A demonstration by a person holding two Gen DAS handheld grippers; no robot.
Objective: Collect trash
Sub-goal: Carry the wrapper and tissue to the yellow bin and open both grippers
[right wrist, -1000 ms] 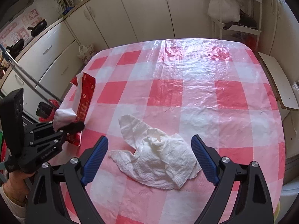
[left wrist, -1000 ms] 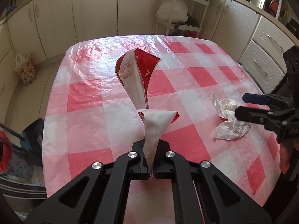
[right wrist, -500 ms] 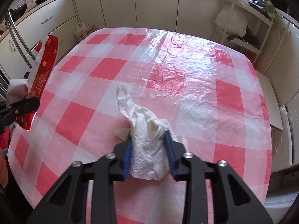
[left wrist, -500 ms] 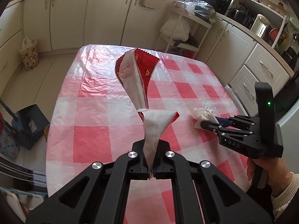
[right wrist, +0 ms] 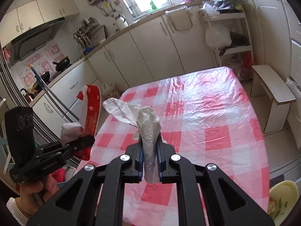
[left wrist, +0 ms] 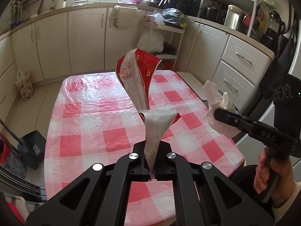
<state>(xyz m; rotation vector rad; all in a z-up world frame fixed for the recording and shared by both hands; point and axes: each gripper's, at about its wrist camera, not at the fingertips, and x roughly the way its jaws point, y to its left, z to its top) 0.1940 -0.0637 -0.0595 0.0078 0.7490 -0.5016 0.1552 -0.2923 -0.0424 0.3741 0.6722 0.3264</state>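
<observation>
My left gripper is shut on a red and white snack wrapper that stands up from its jaws, above the near edge of the table. My right gripper is shut on a crumpled white paper towel and holds it in the air above the table. The towel and the right gripper show at the right of the left wrist view. The wrapper and the left gripper show at the left of the right wrist view.
The table has a red and white checked plastic cloth. A dustpan stands on the floor to its left. A small white bench stands at the table's right. Cream cabinets line the walls.
My right gripper shut on the paper towel and lifted it off the table. Both grippers rose and pulled back, so more of the kitchen shows. The left still holds the wrapper.
</observation>
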